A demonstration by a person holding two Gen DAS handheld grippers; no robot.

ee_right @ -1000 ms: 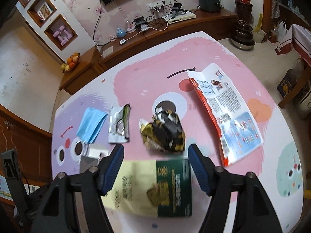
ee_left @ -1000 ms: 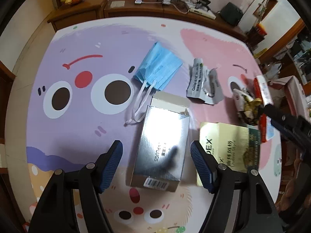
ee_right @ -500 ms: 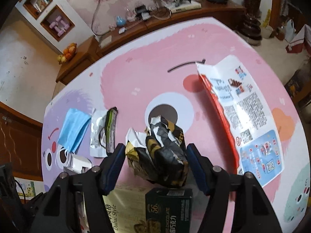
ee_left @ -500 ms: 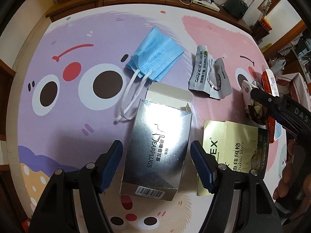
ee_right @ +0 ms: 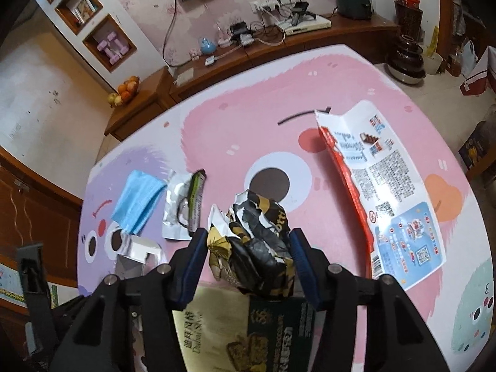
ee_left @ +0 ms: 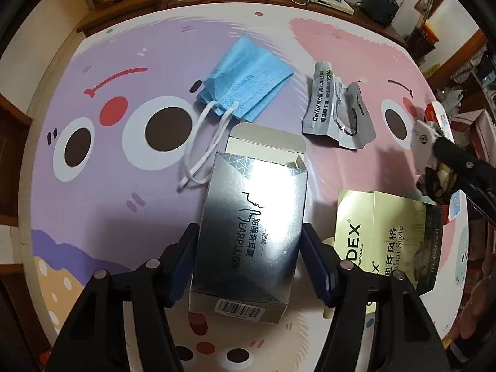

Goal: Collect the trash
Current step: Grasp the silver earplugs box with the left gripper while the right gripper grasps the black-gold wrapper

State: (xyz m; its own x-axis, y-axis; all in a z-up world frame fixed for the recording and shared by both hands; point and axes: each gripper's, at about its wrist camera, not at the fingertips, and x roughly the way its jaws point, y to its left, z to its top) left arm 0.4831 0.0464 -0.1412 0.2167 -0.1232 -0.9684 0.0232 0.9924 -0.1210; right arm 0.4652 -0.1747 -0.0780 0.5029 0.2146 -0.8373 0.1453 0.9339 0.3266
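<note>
Right between our left gripper pads sits the silver earplugs box, lying flat on the tabletop with its long axis running straight away from us, so the jaws straddle its narrow width, which is just what a squeeze needs. Those jaws are closing, and from what we can see the pads are at the box's sides, but we can't tell if they're actually pressing yet. Same story on the other side: our right gripper has the crumpled black-and-gold wrapper wedged between its pads, jaws closing, and the pads look like they're touching the crumple on both sides, so we'd call that one gripped or as good as. Each hand already has its own piece, no reaching across needed. Count-wise we've got one earplugs box, one crumpled wrapper, one blue face mask just beyond the box with its white loops trailing up to the box's open end, one torn silver foil pouch, one flattened gold chocolate box, and one red-and-white snack bag off to the right. Six bits of trash, all still on the tabletop.
</note>
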